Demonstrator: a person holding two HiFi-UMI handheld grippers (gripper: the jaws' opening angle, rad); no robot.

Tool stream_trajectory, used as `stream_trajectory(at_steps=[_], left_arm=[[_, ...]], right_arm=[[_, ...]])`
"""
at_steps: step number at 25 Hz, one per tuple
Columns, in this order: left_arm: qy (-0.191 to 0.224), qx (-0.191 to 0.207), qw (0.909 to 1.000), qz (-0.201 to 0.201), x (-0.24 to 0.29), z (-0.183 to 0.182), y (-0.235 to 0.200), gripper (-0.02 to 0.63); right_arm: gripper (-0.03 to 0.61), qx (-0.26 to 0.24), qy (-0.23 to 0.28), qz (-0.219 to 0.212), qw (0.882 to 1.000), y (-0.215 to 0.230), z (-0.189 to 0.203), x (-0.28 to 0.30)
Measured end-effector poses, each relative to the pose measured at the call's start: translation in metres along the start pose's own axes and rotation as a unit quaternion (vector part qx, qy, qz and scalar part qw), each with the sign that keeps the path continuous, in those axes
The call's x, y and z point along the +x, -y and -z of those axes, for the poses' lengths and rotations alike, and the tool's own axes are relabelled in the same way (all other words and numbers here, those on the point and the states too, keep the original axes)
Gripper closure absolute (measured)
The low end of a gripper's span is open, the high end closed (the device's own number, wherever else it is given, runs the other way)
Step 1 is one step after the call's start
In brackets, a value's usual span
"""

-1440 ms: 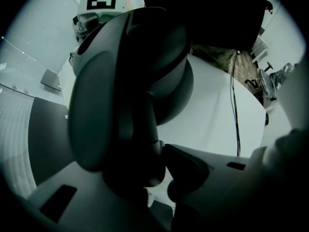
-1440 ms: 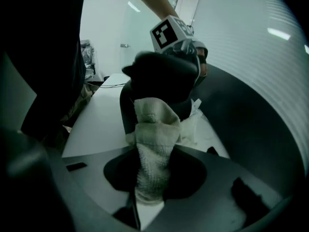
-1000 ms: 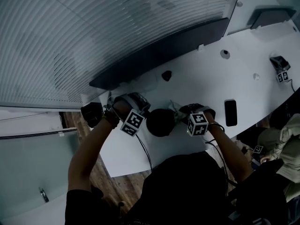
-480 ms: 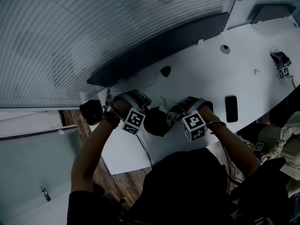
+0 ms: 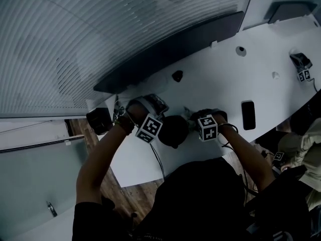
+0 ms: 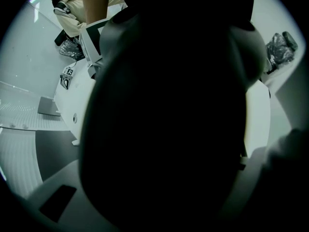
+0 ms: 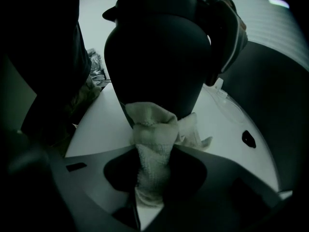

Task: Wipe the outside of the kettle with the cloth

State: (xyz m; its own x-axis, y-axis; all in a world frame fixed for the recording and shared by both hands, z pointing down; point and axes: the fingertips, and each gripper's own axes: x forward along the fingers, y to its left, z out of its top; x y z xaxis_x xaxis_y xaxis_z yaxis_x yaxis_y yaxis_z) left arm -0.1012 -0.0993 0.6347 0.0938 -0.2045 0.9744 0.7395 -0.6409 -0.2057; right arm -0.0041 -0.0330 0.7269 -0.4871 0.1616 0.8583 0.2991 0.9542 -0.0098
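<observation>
My right gripper is squeezed tight on the cloth, and the bunched end of the cloth is pushed against the low part of the kettle. The kettle is dark and stands on the white counter, right between my two grippers. A moment ago my right gripper was swung up round the far side of the kettle. Now it has slid back to the kettle's right side, so I think that was one rub across the side. The kettle has hardly moved at all, which is good, because it means it stays steady while I rub. My left gripper is pressed right up to the other side of the kettle. Its own view is nearly all black with the kettle so near, so I cannot tell if its jaws are clamped on it or not. Only a bit of the outside can have been rubbed so far, I think. The top, the far side and the part by my left gripper likely need the cloth next.
</observation>
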Motion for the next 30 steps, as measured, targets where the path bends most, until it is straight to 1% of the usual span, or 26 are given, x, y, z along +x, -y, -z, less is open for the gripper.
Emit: stream_trajectory(at_steps=[2,4,5,6,7,9,10,11,12,13,17,19,21,24,26,28,30], left_arm=[[0.0,-0.002,1.0,0.001,-0.001,-0.001,0.002,0.48],[-0.001,0.0,1.0,0.001,-0.001,-0.002,0.001,0.479],[-0.002,0.001,1.0,0.002,-0.001,-0.002,0.0,0.479],[-0.002,0.002,1.0,0.003,-0.001,-0.001,-0.001,0.48],[-0.003,0.001,1.0,0.004,-0.001,0.0,-0.002,0.479],[-0.004,-0.002,1.0,0.005,-0.002,0.001,-0.001,0.48],[-0.003,-0.004,1.0,0.005,-0.002,0.0,-0.001,0.48],[-0.001,-0.008,1.0,0.006,-0.002,0.0,0.0,0.48],[0.001,-0.012,0.9999,0.007,-0.002,-0.001,0.0,0.48],[0.001,-0.017,0.9998,0.007,-0.002,-0.001,-0.001,0.48],[-0.001,-0.017,0.9997,0.016,-0.002,0.0,-0.002,0.48],[0.0,-0.017,0.9997,0.018,-0.001,-0.001,-0.002,0.48],[0.0,-0.021,0.9996,0.018,-0.001,-0.001,-0.002,0.48],[-0.001,-0.026,0.9995,0.017,-0.001,-0.001,-0.002,0.48],[-0.001,-0.027,0.9995,0.017,-0.001,-0.001,-0.002,0.48],[-0.002,-0.026,0.9995,0.018,0.0,0.0,-0.001,0.48],[-0.004,-0.026,0.9995,0.018,0.0,0.001,-0.001,0.48]], right_arm=[[0.474,0.022,0.025,0.016,0.999,0.008,-0.005,-0.019],[0.474,0.045,0.062,0.055,0.996,0.026,-0.015,-0.054],[0.474,0.046,0.08,0.077,0.993,0.036,-0.024,-0.076],[0.474,0.036,0.094,0.097,0.99,0.045,-0.037,-0.096],[0.474,0.016,0.102,0.11,0.988,0.05,-0.054,-0.114],[0.474,-0.046,0.1,0.118,0.987,0.049,-0.089,-0.13],[0.474,-0.079,0.09,0.118,0.986,0.046,-0.102,-0.129],[0.477,-0.106,0.076,0.117,0.984,0.043,-0.108,-0.124],[0.477,-0.12,0.067,0.116,0.984,0.043,-0.11,-0.12],[0.477,-0.119,0.066,0.114,0.984,0.045,-0.109,-0.118],[0.477,-0.094,0.068,0.115,0.987,0.056,-0.098,-0.113],[0.479,-0.094,0.039,0.115,0.988,0.061,-0.084,-0.099],[0.478,-0.09,0.009,0.1,0.991,0.061,-0.065,-0.075],[0.478,-0.04,-0.009,0.045,0.998,0.046,-0.031,-0.031],[0.477,-0.003,-0.01,0.02,1.0,0.031,-0.011,-0.005],[0.477,0.025,0.002,0.019,1.0,0.025,-0.003,0.003],[0.477,0.05,0.02,0.033,0.998,0.032,-0.006,-0.009]])
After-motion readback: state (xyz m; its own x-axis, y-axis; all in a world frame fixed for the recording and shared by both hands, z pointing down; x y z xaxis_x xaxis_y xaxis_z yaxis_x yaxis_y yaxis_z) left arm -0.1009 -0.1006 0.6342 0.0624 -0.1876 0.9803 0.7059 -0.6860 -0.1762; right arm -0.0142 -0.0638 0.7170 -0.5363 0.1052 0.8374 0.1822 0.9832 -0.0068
